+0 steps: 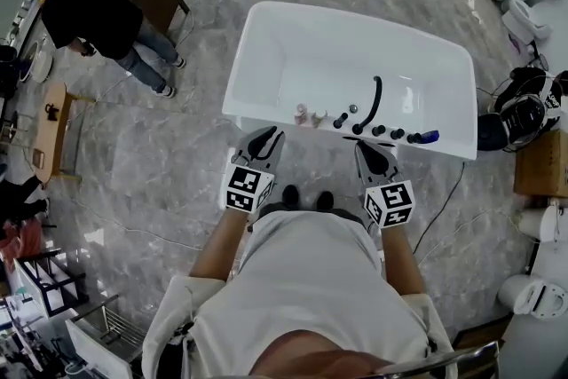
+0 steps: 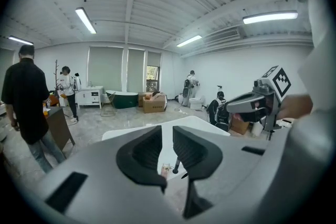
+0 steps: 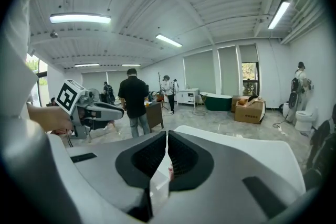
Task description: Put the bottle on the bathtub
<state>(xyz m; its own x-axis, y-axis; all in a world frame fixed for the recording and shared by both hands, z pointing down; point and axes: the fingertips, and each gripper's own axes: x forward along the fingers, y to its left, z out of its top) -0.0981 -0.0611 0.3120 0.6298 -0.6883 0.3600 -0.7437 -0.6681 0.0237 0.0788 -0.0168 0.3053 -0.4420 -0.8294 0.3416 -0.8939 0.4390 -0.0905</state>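
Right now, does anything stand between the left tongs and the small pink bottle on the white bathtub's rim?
Nothing visible does. The left tongs hang empty short of the white bathtub and its near rim; the small pink bottle stands there unblocked.

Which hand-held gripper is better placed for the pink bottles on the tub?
Left: its hand-held gripper is nearest the bottles, jaws slightly apart; the right one faces the knobs, shut.

White bathtub [image 1: 355, 13], grey marbled floor [image 1: 160, 182], pale pink bottle [image 1: 301, 114], black tap [image 1: 374, 100], black-and-white patterned marker cubes [image 1: 246, 187]
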